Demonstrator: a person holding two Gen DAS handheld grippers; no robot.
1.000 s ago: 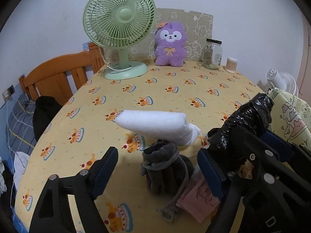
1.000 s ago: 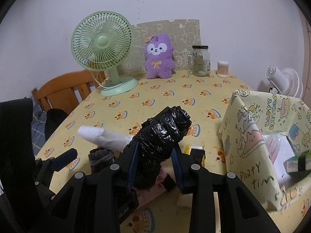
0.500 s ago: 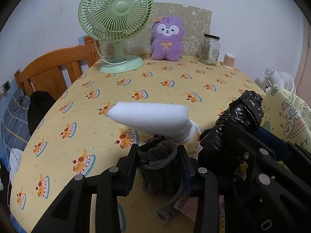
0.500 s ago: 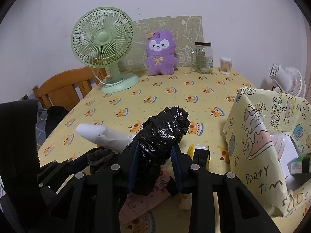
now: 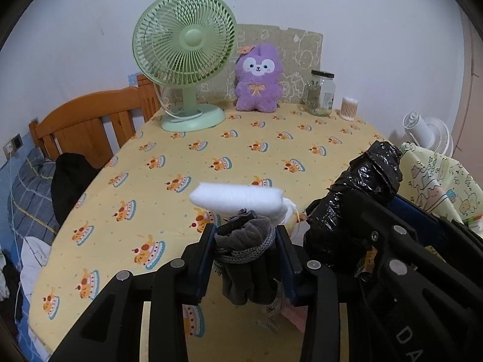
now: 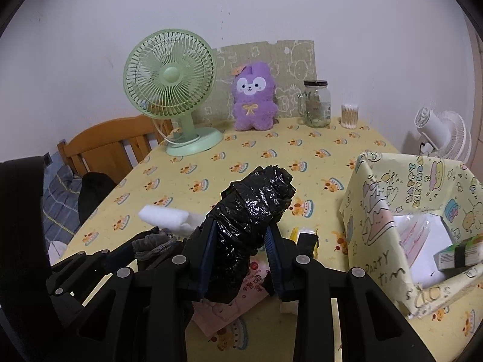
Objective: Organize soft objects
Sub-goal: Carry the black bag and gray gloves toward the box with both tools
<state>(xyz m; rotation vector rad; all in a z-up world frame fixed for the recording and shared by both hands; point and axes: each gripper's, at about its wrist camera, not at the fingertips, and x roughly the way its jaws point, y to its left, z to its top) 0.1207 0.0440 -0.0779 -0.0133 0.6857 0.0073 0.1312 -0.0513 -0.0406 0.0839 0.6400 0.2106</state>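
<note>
- Pinching a dark grey fleece bundle (image 5: 247, 250) tied with a knitted grey cord (image 5: 247, 253), the left gripper (image 5: 246, 241) has its blue-lined pads pressed against the bundle's sides; the soft cloth hangs below the fingers, over the table's near part.
- Squeezing a lumpy roll wrapped in crinkled, glossy black plastic film (image 6: 250, 214), the right gripper (image 6: 241, 238) holds it tilted up and away, above the table's near edge.
- White padded roll (image 5: 238, 199), smooth and cylindrical, lies on the yellow tablecloth (image 5: 241, 150) just behind the grey bundle.
- Pale pink printed packet (image 6: 238, 298), flat, lies on the cloth under the black roll.
- Open box covered in cartoon party wrapping paper (image 6: 389, 211) stands on the right of the table; inside are a clear plastic bag over white contents (image 6: 422, 235) and a small green-and-white packet (image 6: 459, 253).
- Glass jar with a dark lid (image 6: 315, 102) stands at the far edge; its contents are too small to tell.
- Small clear tub of cotton swabs (image 6: 349, 116) stands just beside the jar.
- Purple plush toy (image 6: 253, 96), fuzzy, sits upright by a green plastic desk fan (image 6: 172, 84).
</note>
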